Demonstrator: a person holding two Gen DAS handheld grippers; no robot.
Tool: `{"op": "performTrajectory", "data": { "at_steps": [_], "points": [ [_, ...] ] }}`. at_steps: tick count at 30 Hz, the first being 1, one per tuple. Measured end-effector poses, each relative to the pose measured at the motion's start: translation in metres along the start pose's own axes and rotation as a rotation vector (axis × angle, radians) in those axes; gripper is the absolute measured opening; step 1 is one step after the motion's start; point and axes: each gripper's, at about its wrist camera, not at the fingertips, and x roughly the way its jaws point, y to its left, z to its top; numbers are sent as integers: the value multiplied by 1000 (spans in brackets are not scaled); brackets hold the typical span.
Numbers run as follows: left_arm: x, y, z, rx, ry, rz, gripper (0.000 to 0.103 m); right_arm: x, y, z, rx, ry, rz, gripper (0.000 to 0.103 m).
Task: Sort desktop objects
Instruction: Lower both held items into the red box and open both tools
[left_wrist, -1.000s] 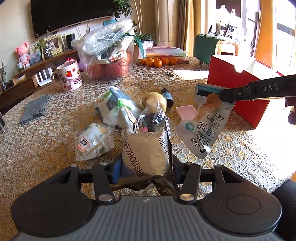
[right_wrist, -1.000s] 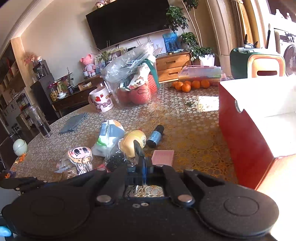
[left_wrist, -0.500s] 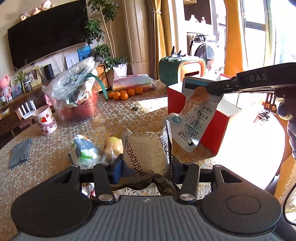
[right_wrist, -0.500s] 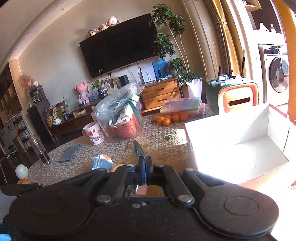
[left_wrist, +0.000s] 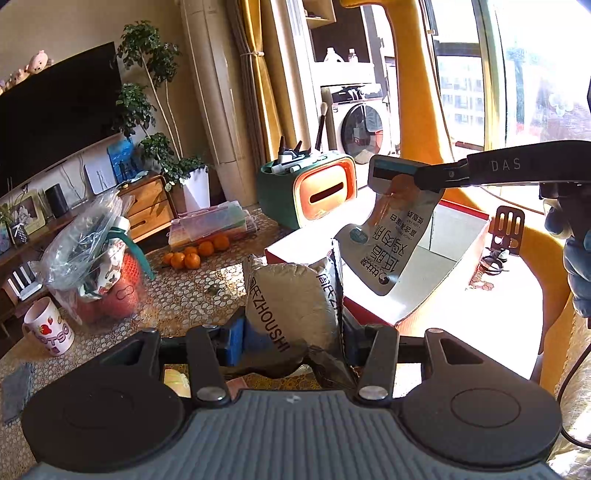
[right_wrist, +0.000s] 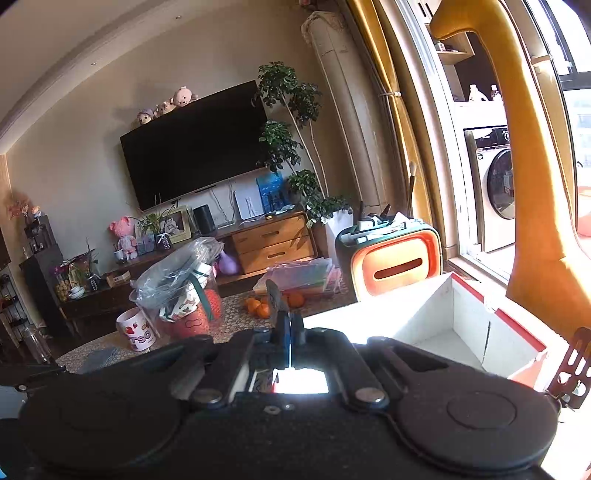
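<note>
My left gripper (left_wrist: 293, 332) is shut on a puffy silver foil packet (left_wrist: 291, 295) printed "ZHOUSHI", held upright above the table near the red box. The box (left_wrist: 476, 236) stands open, white inside, at the table's right end. From the right reaches my right gripper (left_wrist: 424, 177), shut on the top edge of a grey-white snack pouch (left_wrist: 391, 251) that hangs over the box's opening. In the right wrist view the right gripper (right_wrist: 286, 328) shows closed fingers with the pouch's edge (right_wrist: 275, 295) sticking up edge-on, and the box (right_wrist: 424, 314) lies just ahead to the right.
On the lace-covered table stand a plastic bag of red fruit (left_wrist: 96, 258), a strawberry mug (left_wrist: 48, 328), several oranges (left_wrist: 192, 254), a stack of clear cases (left_wrist: 210, 221) and a green-orange organiser (left_wrist: 317, 192). A blue-gloved hand (left_wrist: 576, 258) holds the right gripper.
Both grippers have lifted off the pile of packets and swung right toward the red box, each carrying its packet. The pouch now hangs over the box's opening. Neither grip has changed.
</note>
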Motion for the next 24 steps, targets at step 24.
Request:
{"op": "performTrajectory", "data": {
  "at_steps": [24],
  "points": [
    [155, -77, 62, 213, 173, -119, 49, 46, -100, -15, 49, 102, -246, 1]
  ]
}}
